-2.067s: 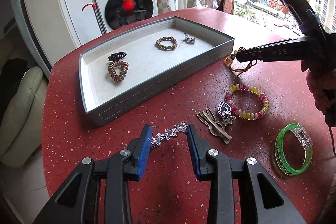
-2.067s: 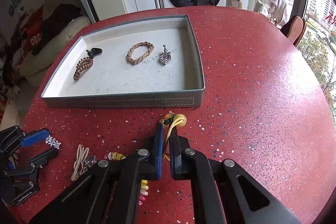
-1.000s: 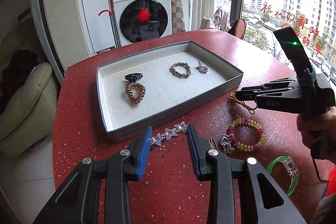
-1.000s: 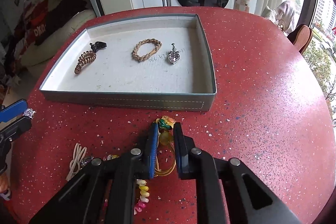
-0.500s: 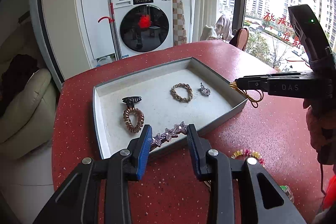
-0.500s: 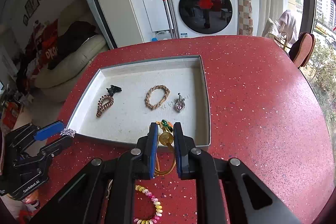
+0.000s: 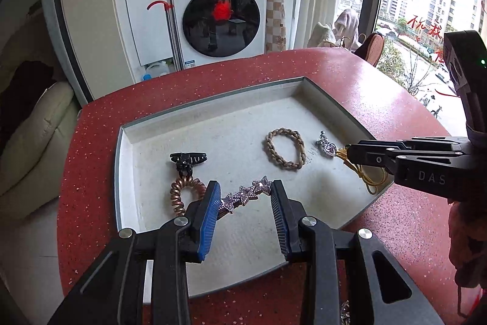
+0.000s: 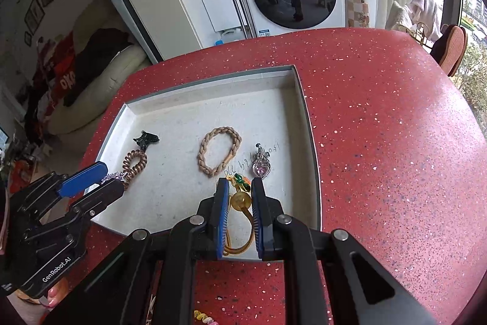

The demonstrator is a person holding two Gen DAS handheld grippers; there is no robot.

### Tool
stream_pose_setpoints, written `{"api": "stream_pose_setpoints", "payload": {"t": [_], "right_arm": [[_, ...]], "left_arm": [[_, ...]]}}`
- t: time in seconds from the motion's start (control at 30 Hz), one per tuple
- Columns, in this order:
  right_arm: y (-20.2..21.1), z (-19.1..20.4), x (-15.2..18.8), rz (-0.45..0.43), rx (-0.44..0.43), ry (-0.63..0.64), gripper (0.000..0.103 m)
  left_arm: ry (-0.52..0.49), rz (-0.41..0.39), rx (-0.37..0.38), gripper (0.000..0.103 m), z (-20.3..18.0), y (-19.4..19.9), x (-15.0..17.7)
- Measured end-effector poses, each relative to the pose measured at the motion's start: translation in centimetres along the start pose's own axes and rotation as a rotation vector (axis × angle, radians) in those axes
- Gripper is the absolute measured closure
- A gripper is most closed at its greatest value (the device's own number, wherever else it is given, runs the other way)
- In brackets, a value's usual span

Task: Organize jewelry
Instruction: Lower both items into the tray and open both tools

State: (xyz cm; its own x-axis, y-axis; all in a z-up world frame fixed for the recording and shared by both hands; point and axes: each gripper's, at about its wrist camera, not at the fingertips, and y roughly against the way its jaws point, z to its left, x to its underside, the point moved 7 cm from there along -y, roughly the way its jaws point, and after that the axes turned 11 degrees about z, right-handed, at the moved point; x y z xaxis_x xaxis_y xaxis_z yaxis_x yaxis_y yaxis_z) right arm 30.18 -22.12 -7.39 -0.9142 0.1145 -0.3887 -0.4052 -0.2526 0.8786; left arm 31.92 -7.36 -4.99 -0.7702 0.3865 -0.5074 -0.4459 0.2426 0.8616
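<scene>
Table: speckled red top [image 8: 380,142], shallow grey tray [image 7: 210,108] sitting on it
Left gripper [image 7: 245,198]: clamped endwise on sparkly star clip [image 7: 246,194], long axis spanning pad to pad, over the tray
Right gripper [image 8: 239,197]: pinching stringy yellow hair tie [image 8: 240,200], loop dangling back towards its body, above the tray

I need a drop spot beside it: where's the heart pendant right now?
The heart pendant lies in the tray, near its right wall in the right wrist view, just right of the braided bracelet and just beyond the right gripper.
</scene>
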Motion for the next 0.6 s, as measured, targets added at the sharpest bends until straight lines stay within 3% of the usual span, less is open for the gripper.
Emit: {"api": "stream_pose_setpoints", "payload": {"t": [0.2, 0.6], "right_arm": [[-2.5, -0.9, -0.6, 0.029, 0.013, -0.037, 0.087], [-3.7, -1.1, -1.5, 0.014, 0.120, -0.001, 0.083]], "left_arm": [[0.034, 0.061, -0.048, 0.053, 0.6, -2.9, -0.8], [0.057, 0.098, -0.132, 0.052, 1.0, -5.4, -0.6]]}}
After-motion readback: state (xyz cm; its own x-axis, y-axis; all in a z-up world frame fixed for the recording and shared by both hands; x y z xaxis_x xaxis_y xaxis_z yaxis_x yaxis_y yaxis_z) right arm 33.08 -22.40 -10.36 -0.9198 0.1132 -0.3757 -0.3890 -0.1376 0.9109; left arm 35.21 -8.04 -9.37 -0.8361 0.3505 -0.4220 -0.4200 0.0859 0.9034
